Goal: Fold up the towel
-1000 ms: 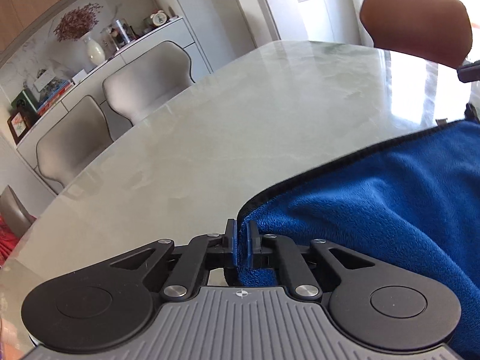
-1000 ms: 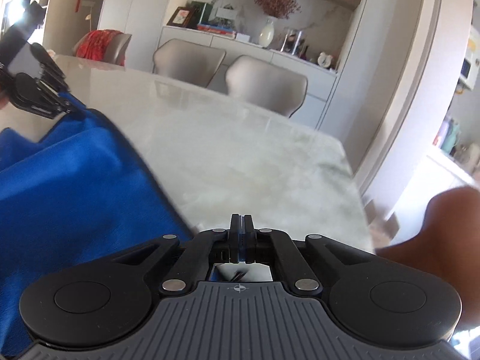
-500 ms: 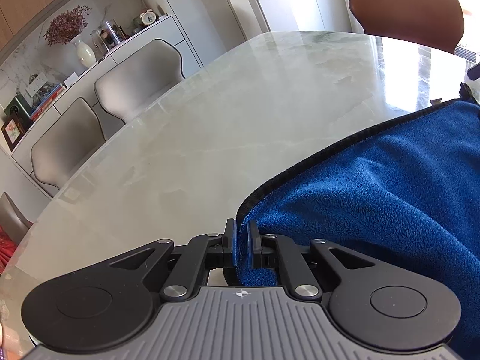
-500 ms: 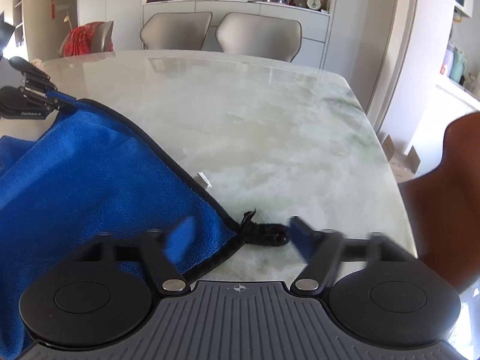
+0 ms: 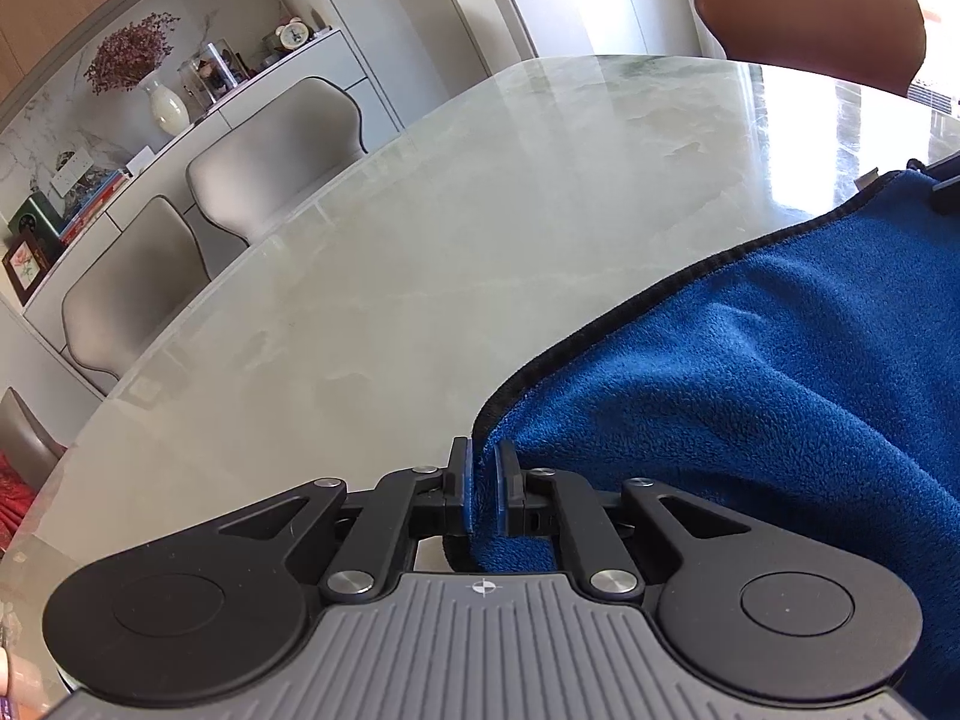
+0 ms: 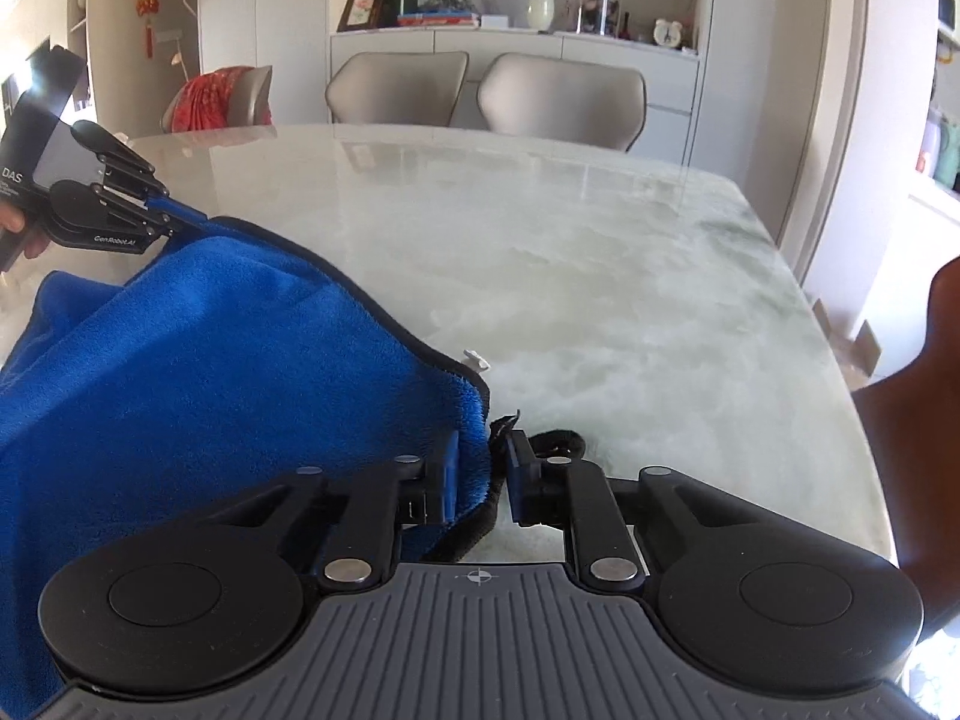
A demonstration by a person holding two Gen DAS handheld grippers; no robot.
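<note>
A blue fleece towel (image 5: 780, 390) with black trim lies partly bunched on the marble table (image 5: 420, 240). My left gripper (image 5: 481, 480) is shut on one trimmed corner, and the cloth falls away to its right. In the right wrist view the towel (image 6: 210, 372) stretches from the left gripper (image 6: 180, 219), held up at the far left, down to my right gripper (image 6: 483, 468). The right jaws are closing on the near corner, which sits between the pads. A black hanging loop (image 6: 558, 441) and a white tag (image 6: 474, 357) lie beside that corner.
Two grey chairs (image 6: 396, 87) (image 6: 564, 96) stand along the table's far side in front of a white sideboard (image 6: 600, 48). A brown chair (image 5: 810, 12) (image 6: 936, 420) is at the right end. Bare marble (image 6: 600, 270) spreads beyond the towel.
The right jaws were shut, swung wide open half a second ago, and have now narrowed around the towel's near corner. The right gripper sank a little. The left gripper kept its grip.
</note>
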